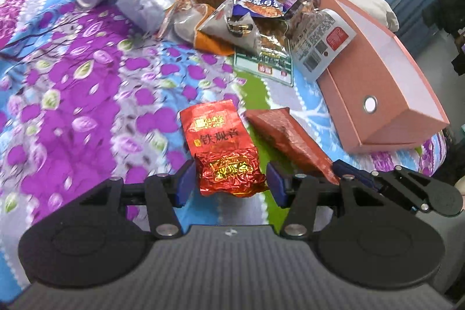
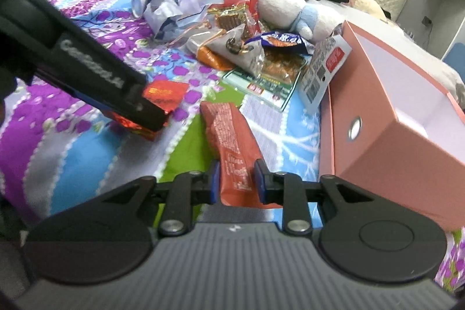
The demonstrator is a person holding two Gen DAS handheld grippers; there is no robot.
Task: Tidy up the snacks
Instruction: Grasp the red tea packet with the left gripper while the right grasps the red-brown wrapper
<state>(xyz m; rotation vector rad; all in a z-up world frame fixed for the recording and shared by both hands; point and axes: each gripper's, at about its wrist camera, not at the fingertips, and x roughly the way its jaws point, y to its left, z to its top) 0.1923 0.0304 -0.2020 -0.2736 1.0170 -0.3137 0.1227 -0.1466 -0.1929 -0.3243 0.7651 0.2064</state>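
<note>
The crinkled red and gold foil packet [image 1: 221, 148] carries large Chinese characters reading 铁观音 across its middle, with a gold emblem above that is too blurred to read. The grey-white printed wrapper [image 1: 321, 47] leaning on the pink cardboard box [image 1: 377, 95] bears a QR code, a barcode and a red seal, all illegible. The brick-red flat pouch [image 2: 232, 141] shows fine white print, unreadable.

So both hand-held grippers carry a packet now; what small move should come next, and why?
Probably carry the right hand-held gripper over the open pink box and release there: its brown-red packet is pinched and lifted, and the box stands empty beside it. The left hand-held gripper holds the red tea packet.
</note>
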